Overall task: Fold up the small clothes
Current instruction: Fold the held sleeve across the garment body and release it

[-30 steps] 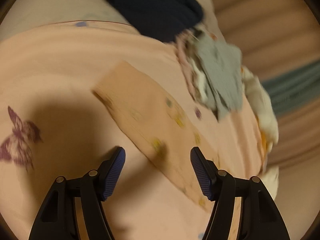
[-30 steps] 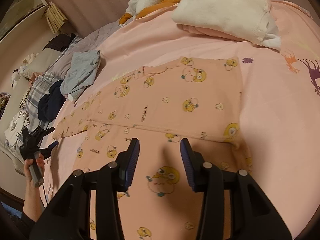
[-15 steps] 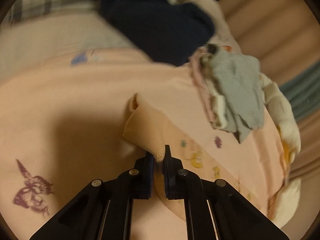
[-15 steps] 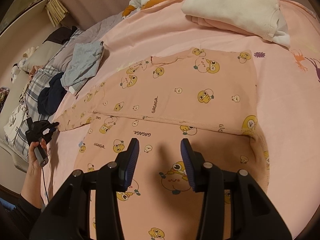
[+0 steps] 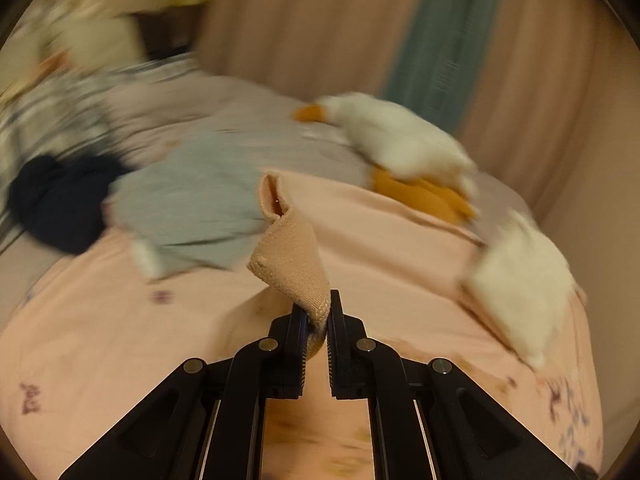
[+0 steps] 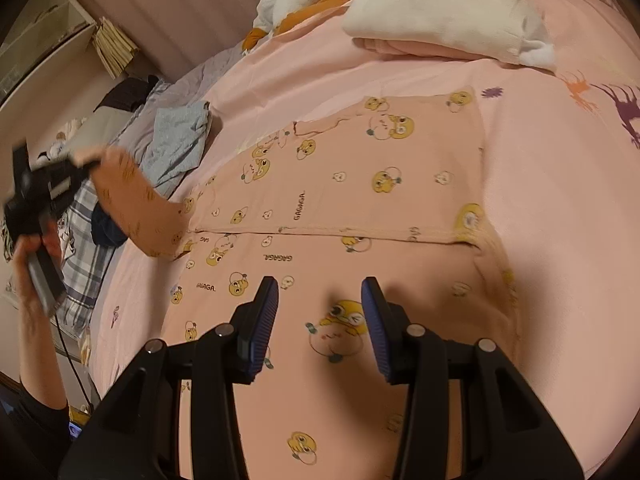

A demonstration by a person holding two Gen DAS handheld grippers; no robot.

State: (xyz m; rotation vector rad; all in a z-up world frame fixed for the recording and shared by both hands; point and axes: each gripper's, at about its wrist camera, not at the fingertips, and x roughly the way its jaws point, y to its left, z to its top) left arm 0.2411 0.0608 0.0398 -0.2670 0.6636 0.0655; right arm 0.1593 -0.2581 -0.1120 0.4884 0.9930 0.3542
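Observation:
A pink child's top (image 6: 360,184) printed with yellow cartoon faces lies flat on the pink bedsheet (image 6: 560,208). My left gripper (image 5: 318,320) is shut on the cuff of its sleeve (image 5: 290,256) and holds it lifted off the bed. In the right wrist view the raised sleeve (image 6: 132,204) shows at the left with the left gripper (image 6: 80,166) blurred. My right gripper (image 6: 320,304) is open and empty, just above the lower part of the top.
A grey garment (image 6: 180,140) and a dark blue one (image 5: 60,204) lie near the sleeve side. A folded white and pink pile (image 6: 444,12) and a white and orange plush toy (image 5: 400,148) sit at the bed's far end. Curtains (image 5: 360,32) hang behind.
My left gripper closed on the sleeve cuff, then lifted it up off the sheet and swung round. My right gripper stayed open and moved slightly nearer the top.

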